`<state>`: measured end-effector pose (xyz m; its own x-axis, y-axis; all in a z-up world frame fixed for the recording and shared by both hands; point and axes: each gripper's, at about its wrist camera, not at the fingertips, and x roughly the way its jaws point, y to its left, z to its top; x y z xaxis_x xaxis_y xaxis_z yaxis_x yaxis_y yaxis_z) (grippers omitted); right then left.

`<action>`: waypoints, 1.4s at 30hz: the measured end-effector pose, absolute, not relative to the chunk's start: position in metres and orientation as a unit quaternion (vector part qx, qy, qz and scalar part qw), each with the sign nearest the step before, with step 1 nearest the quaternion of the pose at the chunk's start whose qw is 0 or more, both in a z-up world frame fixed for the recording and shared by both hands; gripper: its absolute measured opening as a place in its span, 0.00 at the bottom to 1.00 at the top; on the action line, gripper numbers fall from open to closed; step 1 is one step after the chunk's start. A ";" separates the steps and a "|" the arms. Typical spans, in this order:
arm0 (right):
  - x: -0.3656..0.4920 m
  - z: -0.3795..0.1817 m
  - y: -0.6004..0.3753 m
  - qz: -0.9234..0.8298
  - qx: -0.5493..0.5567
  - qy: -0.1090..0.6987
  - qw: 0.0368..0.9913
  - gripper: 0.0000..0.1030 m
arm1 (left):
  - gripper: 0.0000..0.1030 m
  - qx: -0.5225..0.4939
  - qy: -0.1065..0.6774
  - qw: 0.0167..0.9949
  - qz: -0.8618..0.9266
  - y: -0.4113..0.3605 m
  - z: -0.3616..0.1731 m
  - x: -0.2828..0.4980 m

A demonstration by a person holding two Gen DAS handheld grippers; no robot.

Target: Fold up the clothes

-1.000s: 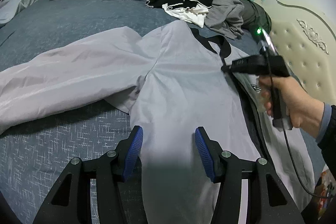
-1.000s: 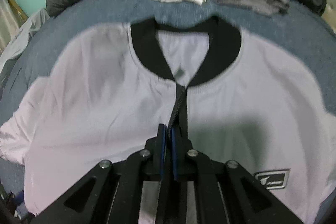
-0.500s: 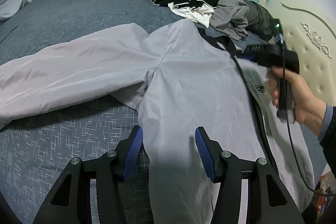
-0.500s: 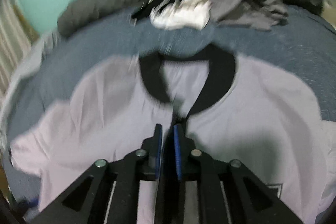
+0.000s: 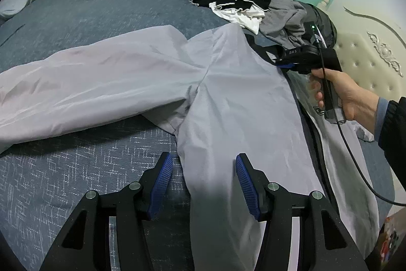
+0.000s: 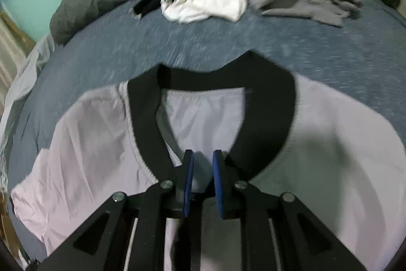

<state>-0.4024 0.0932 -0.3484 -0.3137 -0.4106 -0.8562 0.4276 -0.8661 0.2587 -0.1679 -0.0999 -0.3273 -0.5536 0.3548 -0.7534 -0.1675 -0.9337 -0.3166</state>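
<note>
Your left gripper (image 5: pixel 204 175) hangs low over the blue bedspread (image 5: pixel 76 169) with its jaws about half open and nothing between the pads — its right finger is above the grey jacket (image 5: pixel 228 98), its left finger above the bedspread just beside the jacket's edge. The jacket lies spread flat, one sleeve (image 5: pixel 83 83) stretched out to the left. Farther right, your right hand (image 5: pixel 342 90) holds the right gripper (image 6: pixel 202 164) over the black collar (image 6: pixel 266 123) at the neck opening; its jaws stand slightly apart, gripping nothing, having just opened a little. A heap of clothes (image 5: pixel 253 4) lies beyond the collar.
</note>
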 end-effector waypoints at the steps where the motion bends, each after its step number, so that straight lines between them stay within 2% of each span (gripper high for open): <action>1: -0.399 -0.349 0.089 -0.806 0.522 0.008 0.279 0.09 | 0.54 -0.449 -0.106 0.150 0.874 -0.100 -0.328 -0.168; 10: -0.384 -0.352 0.081 -0.784 0.524 0.021 0.332 0.05 | 0.54 -0.452 -0.109 0.154 0.872 -0.095 -0.329 -0.167; 21: -0.384 -0.340 0.094 -0.744 0.521 -0.084 0.409 0.06 | 0.55 -0.450 -0.112 0.154 0.873 -0.096 -0.327 -0.167; 23: -0.380 -0.334 0.087 -0.762 0.517 -0.047 0.387 0.06 | 0.54 -0.450 -0.110 0.154 0.873 -0.096 -0.328 -0.167; 29: -0.381 -0.316 0.093 -0.827 0.471 -0.032 0.306 0.06 | 0.55 -0.448 -0.111 0.154 0.874 -0.096 -0.327 -0.167; 33: -0.385 -0.333 0.087 -0.816 0.504 -0.003 0.283 0.06 | 0.55 -0.447 -0.111 0.155 0.874 -0.095 -0.326 -0.167; 42: -0.353 -0.346 0.055 -0.760 0.536 0.048 0.365 0.06 | 0.55 -0.444 -0.111 0.157 0.875 -0.095 -0.323 -0.168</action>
